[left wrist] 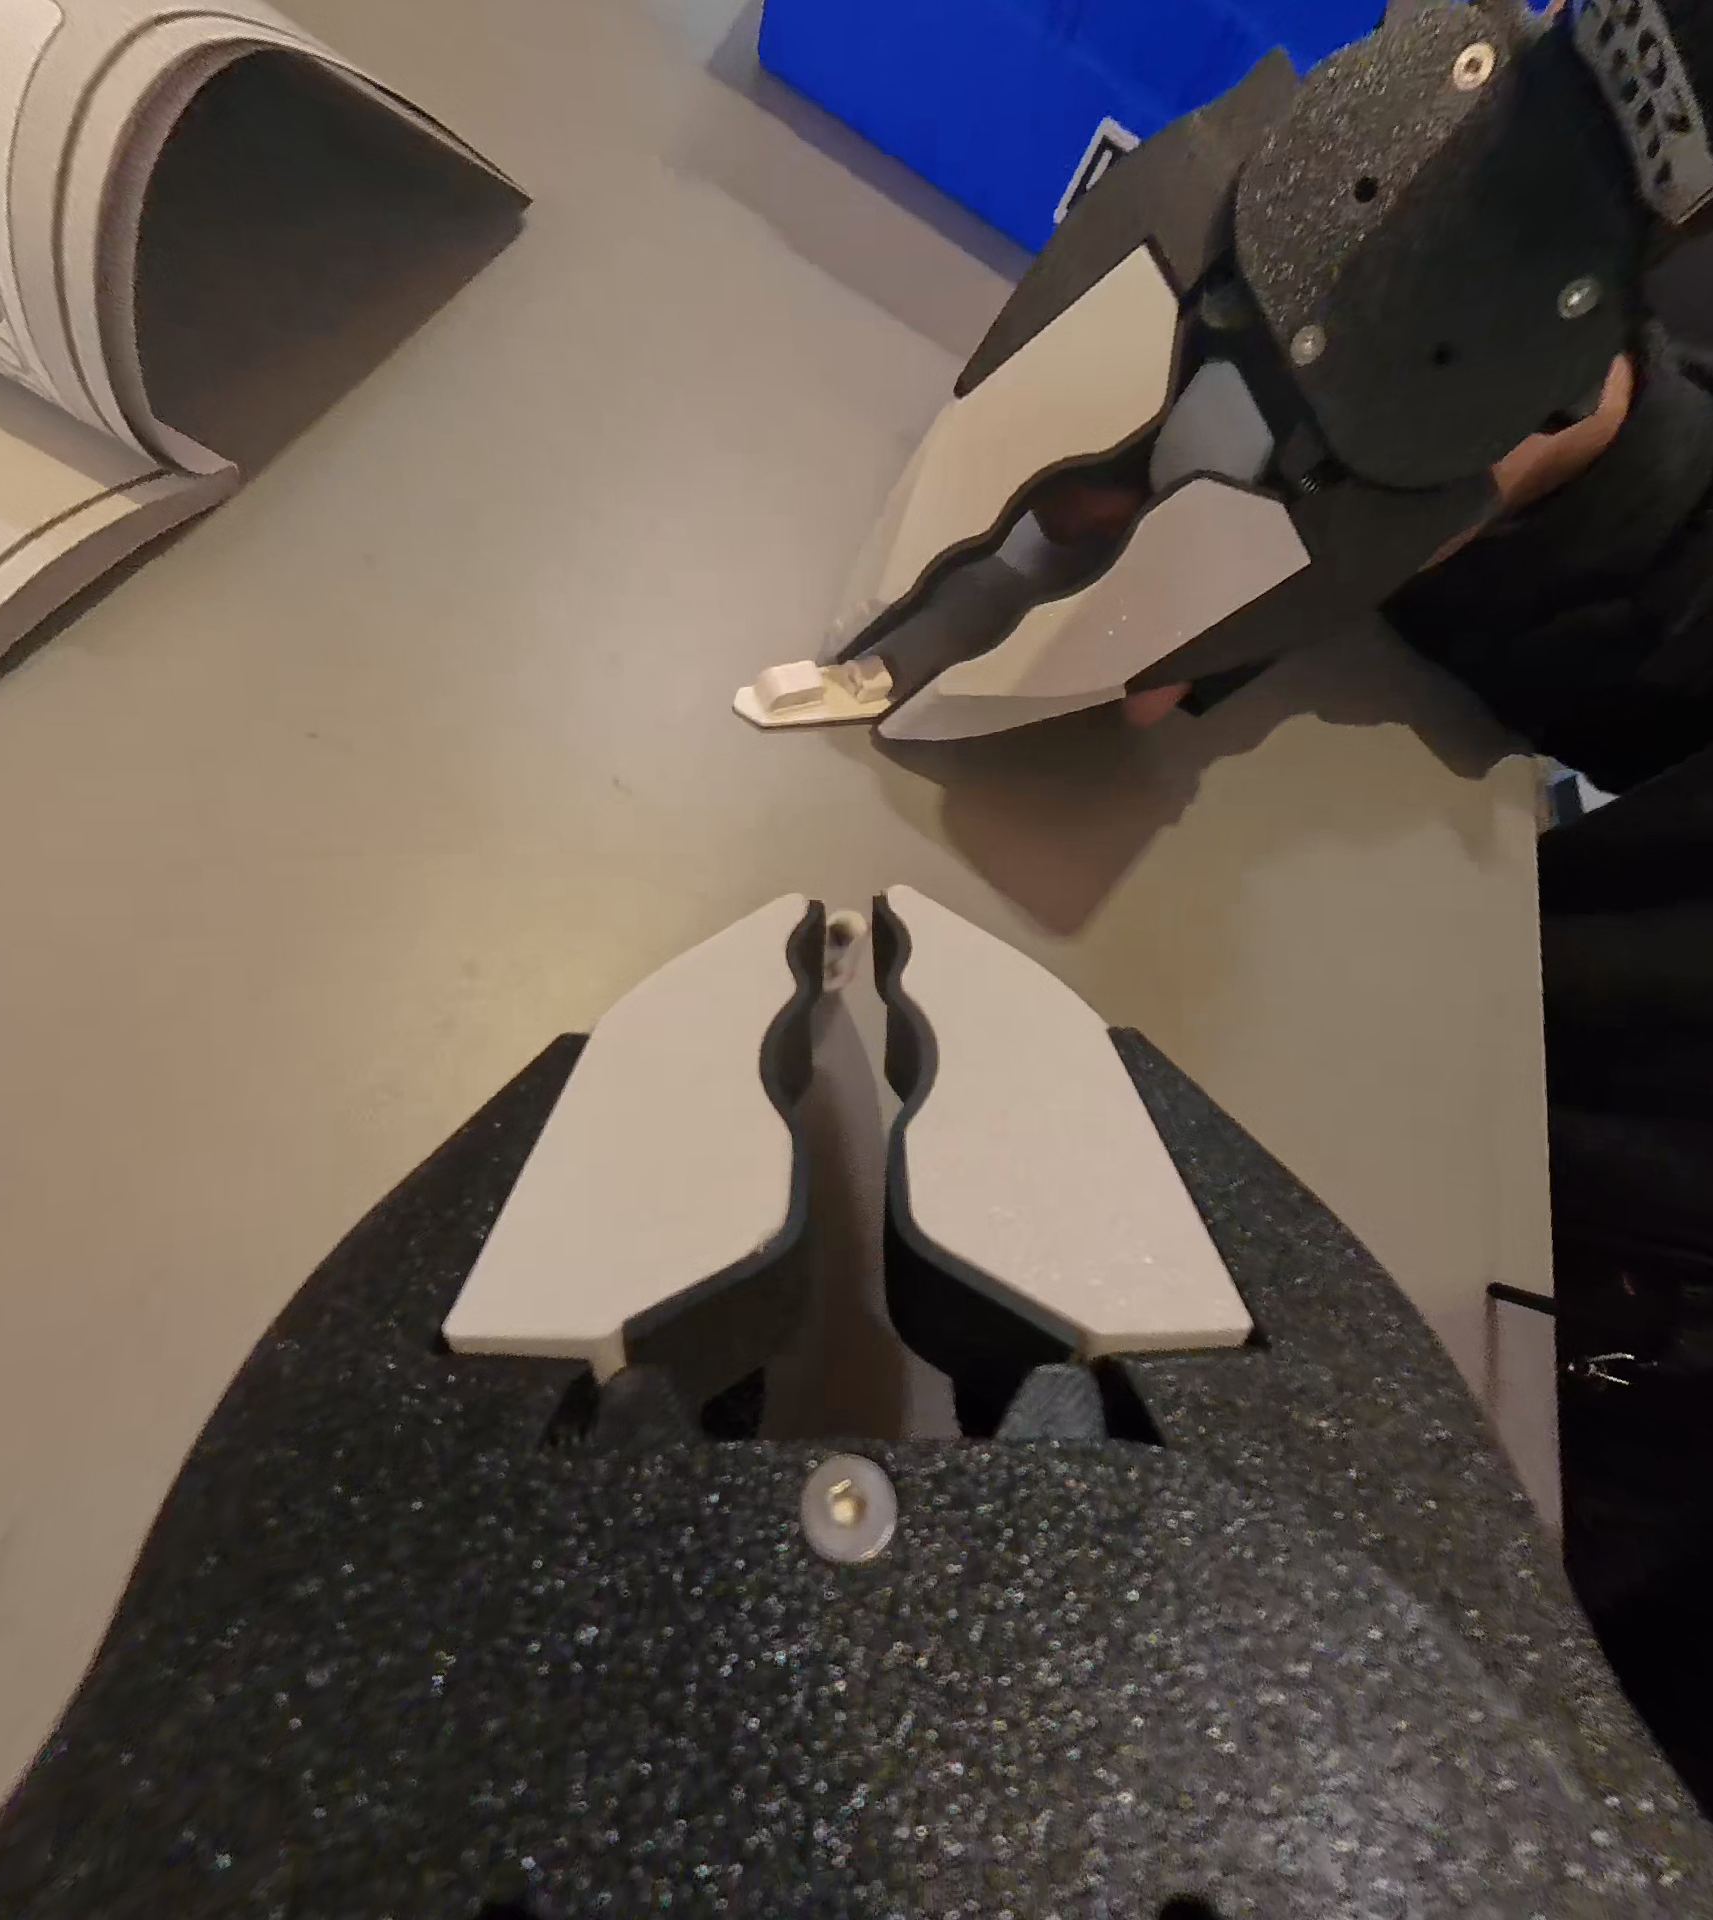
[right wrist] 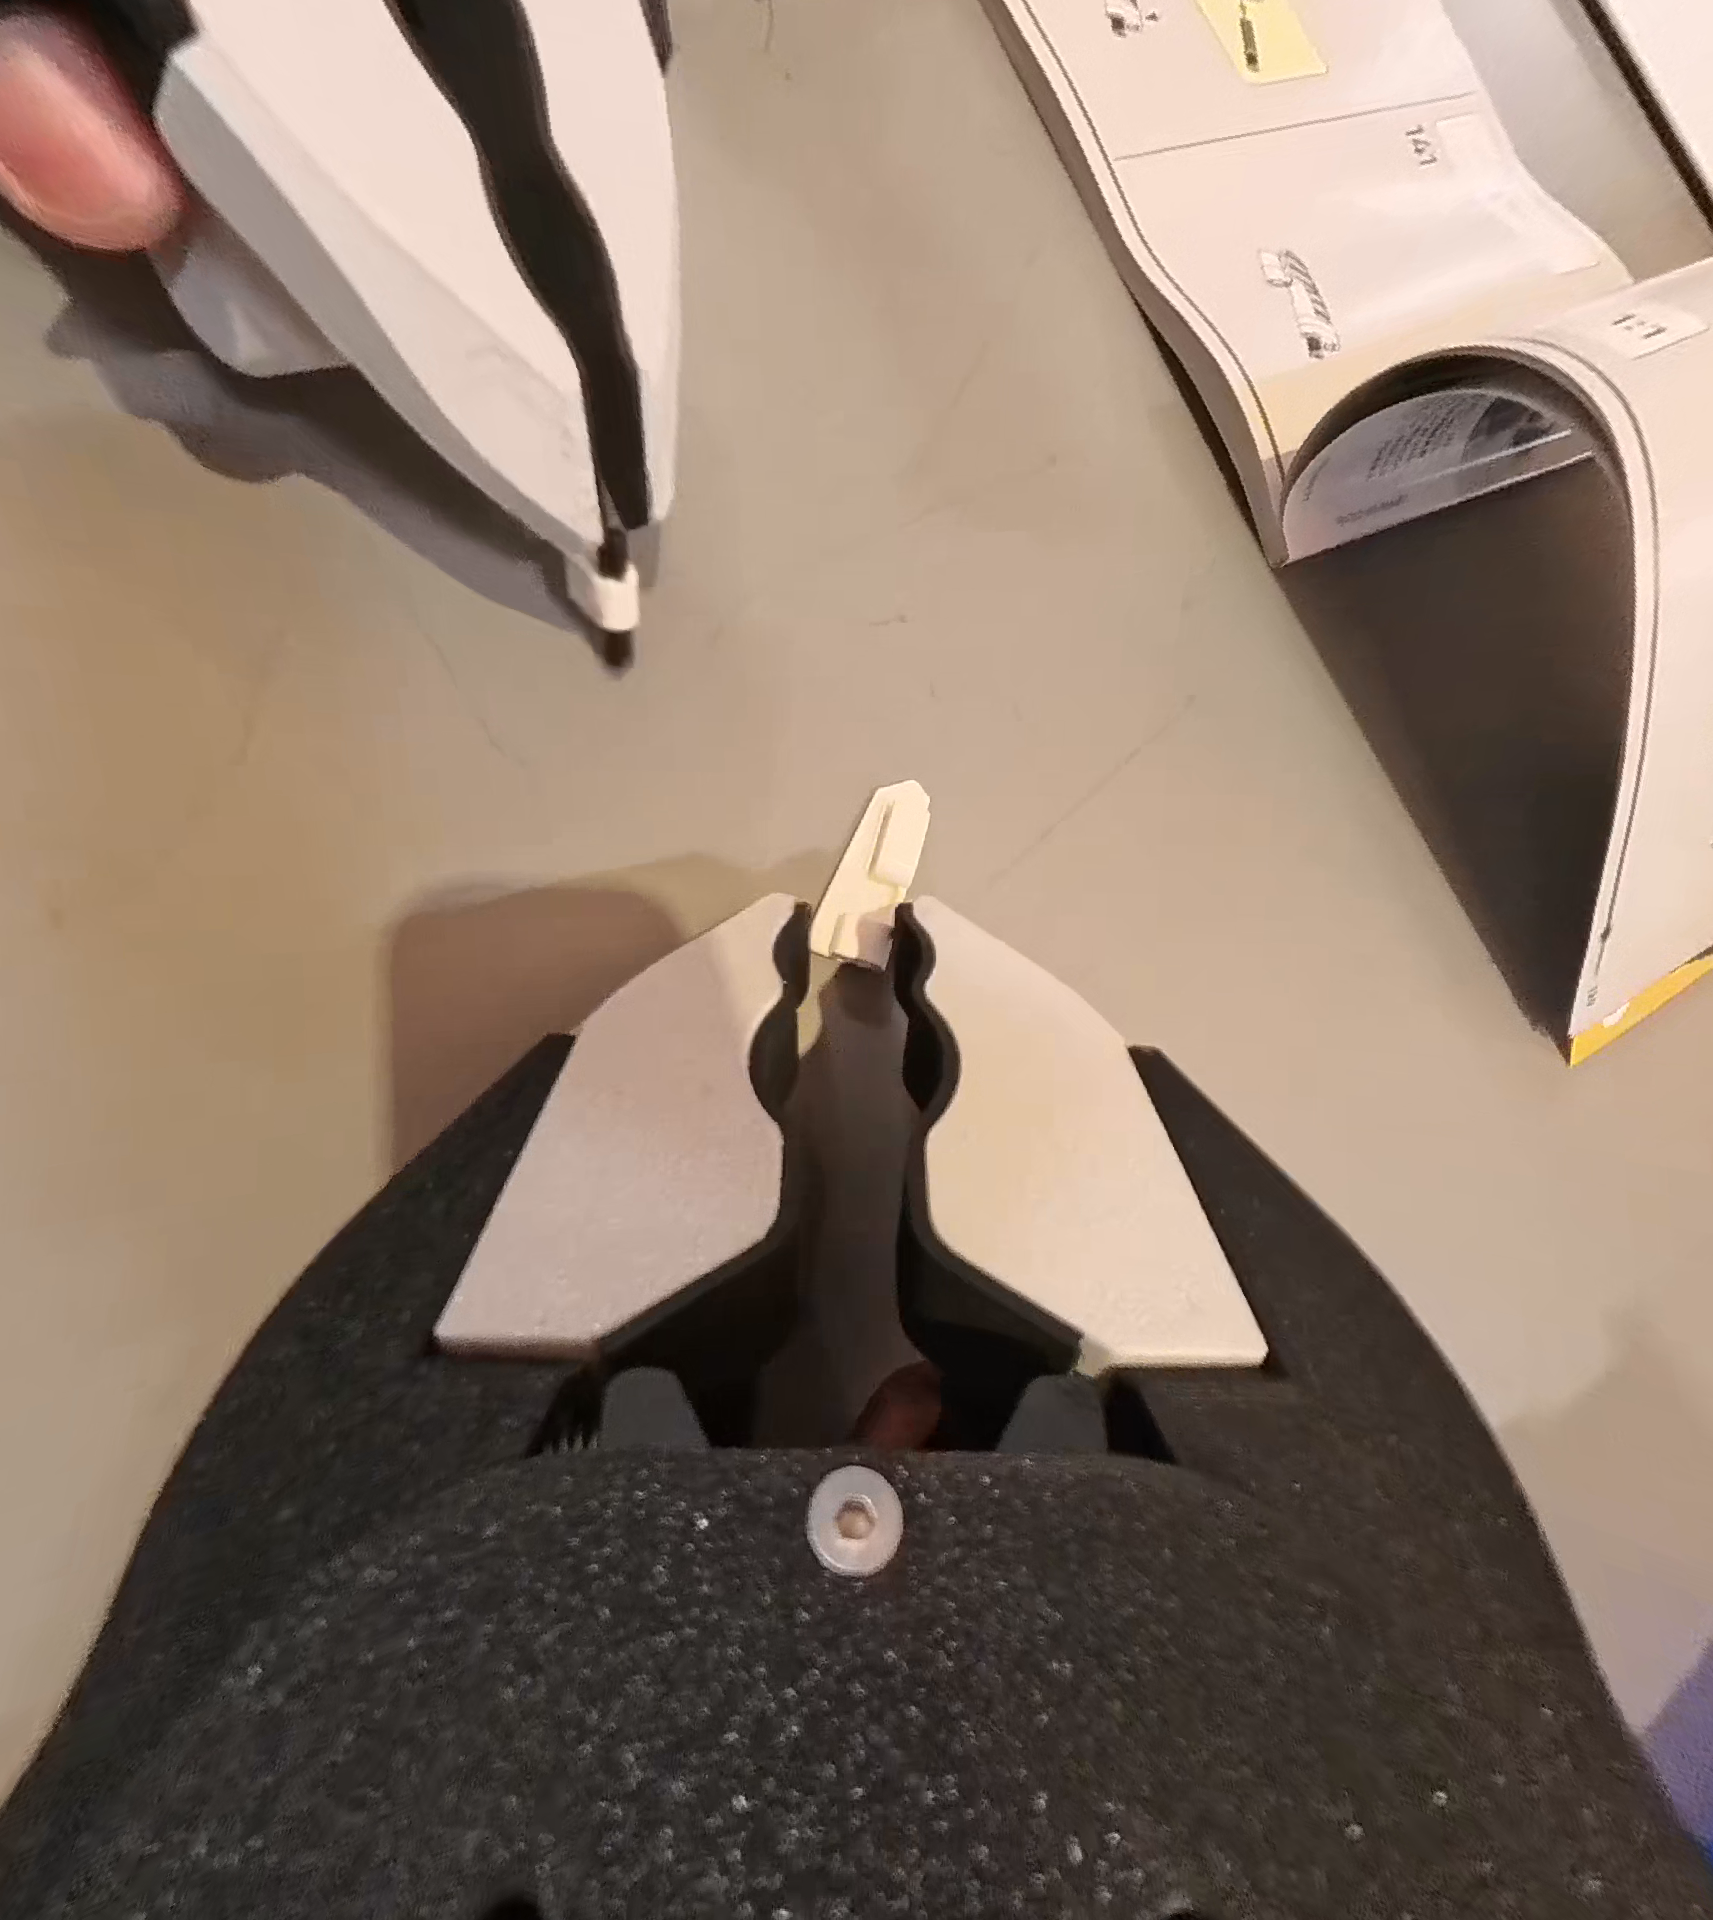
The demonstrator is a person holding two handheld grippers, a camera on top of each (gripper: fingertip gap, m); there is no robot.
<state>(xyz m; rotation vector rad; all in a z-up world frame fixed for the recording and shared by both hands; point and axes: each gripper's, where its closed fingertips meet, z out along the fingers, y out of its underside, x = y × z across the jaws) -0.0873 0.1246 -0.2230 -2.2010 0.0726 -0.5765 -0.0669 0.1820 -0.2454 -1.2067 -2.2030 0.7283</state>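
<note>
- left gripper (left wrist: 844, 914) is pinched down on a tiny white sleeve with a dark pin (right wrist: 613, 603) running through it. From the right wrist view you can see the piece poking out just past the fingertips, dark tip pointing at the table (left wrist: 364, 831), hovering a bit above it.
- right gripper (right wrist: 852, 920) is nearly closed around the near end of a small cream-white plastic bracket (right wrist: 883, 852), a flat plate with a raised clip on top. In the left wrist view the bracket (left wrist: 800, 691) lies flat on the table, most of it sticking out past the fingertips. The pads look to be on its sides, but I wouldn't swear how tight.
- the two small parts are apart, bare table between them, nothing joined as far as I can see.
- an open instruction booklet (right wrist: 1454, 343) with curled pages sits off to the side, well clear of both grippers. Same booklet (left wrist: 52, 260) shows in the left view's far corner.
- blue bin (left wrist: 987, 94) at the back edge, behind the right gripper, nothing touching it.
- a person's thumb (right wrist: 52, 135) shows on the left gripper's body.
</note>
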